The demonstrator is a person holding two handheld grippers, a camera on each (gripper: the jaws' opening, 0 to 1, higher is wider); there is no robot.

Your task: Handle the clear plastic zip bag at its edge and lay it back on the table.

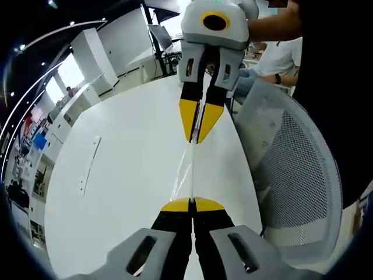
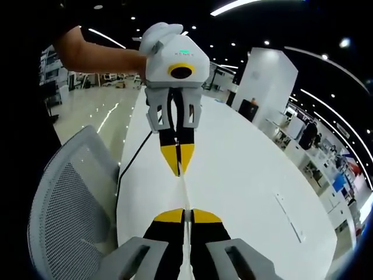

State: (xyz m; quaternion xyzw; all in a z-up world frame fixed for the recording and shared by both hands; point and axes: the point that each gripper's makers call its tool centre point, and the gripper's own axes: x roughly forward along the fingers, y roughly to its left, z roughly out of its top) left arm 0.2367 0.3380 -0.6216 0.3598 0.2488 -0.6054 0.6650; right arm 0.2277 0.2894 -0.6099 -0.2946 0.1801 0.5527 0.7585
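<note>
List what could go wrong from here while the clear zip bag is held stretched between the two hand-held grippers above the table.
1. The zip bag is pinched only at its edges by the left hand-held gripper and the right hand-held gripper; pulling them further apart could tear it or slip it free.
2. It hangs close to the white table's edge beside the mesh chair, so an uneven release might drop it off the table.

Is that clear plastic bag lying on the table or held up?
Held up: the clear plastic zip bag stretches edge-on between the shut left gripper and right gripper, above the white table.
</note>
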